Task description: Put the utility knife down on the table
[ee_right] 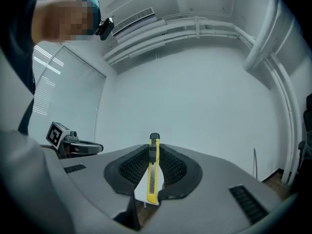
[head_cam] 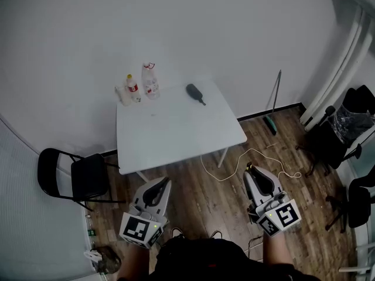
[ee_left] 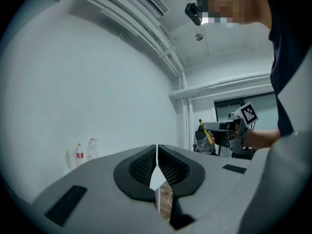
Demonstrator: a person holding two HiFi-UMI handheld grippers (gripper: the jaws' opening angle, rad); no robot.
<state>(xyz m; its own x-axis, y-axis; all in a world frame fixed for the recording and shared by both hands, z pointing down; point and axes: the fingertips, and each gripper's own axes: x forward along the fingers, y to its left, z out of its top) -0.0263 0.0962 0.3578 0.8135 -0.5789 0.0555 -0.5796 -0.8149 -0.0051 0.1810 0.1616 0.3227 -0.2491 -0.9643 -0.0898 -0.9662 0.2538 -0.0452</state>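
1. At the far edge of the worktop (head_cam: 176, 127) stand two bottles (head_cam: 150, 79); contents unclear.
2. Right gripper (ee_right: 153, 151): fingers clamp the yellow utility knife (ee_right: 152, 179), away from the worktop.
3. Left gripper (ee_left: 157, 149): fingers closed, empty.

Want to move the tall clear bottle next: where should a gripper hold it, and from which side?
Probably grip the tall clear bottle across its mid body, coming from the table's near side: it stands upright, the wall lies behind and a smaller bottle close on its left.
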